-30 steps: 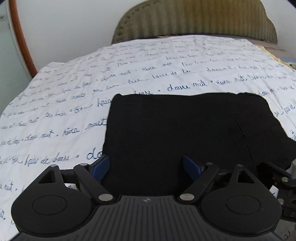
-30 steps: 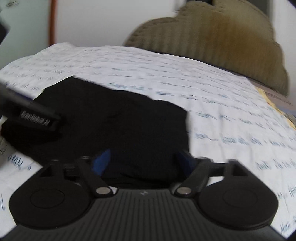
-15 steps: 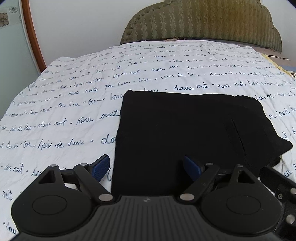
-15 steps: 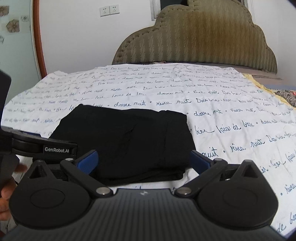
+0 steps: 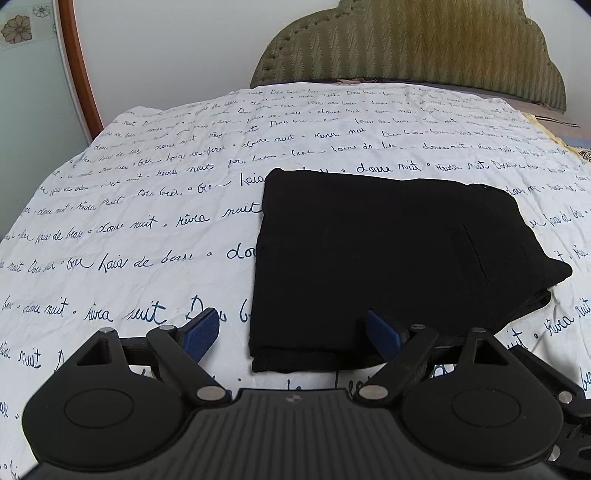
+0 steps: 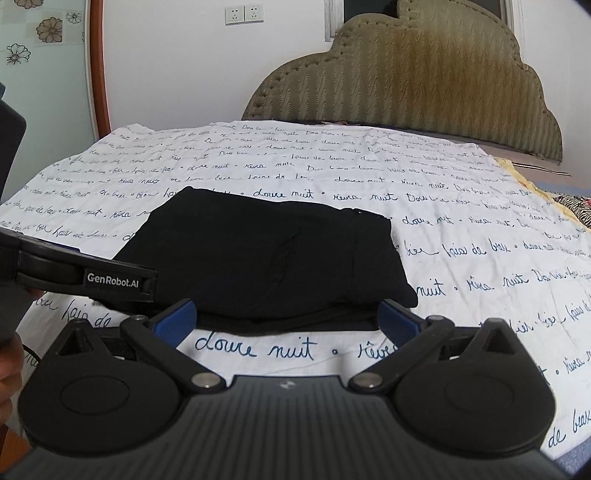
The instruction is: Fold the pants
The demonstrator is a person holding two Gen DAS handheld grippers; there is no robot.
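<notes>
The black pants lie folded into a compact, roughly rectangular stack on the bed, near its front edge. The top layer is flat and smooth. A thin seam line runs across the upper face toward the right side. At the right end one corner of the fabric projects outward, and thinner lower layers show beneath it. In the right wrist view the pants show stacked edges along the near side.

The bedsheet is white cotton-like cloth, lightly creased, printed with rows of dark blue cursive script. Behind it stands an olive padded headboard with a scalloped outline and a zigzag woven texture. A white wall carries two power sockets. A brown curved frame borders a pale floral panel at the left.

The left gripper hangs over the near left corner of the pants with its jaws spread wide and nothing between the blue pads. The right gripper is also wide open and holds nothing; its pads sit just short of the near edge of the pants. In the right wrist view, a black finger of the left gripper marked "GenRobot.AI" crosses the lower left and covers part of the sheet.
</notes>
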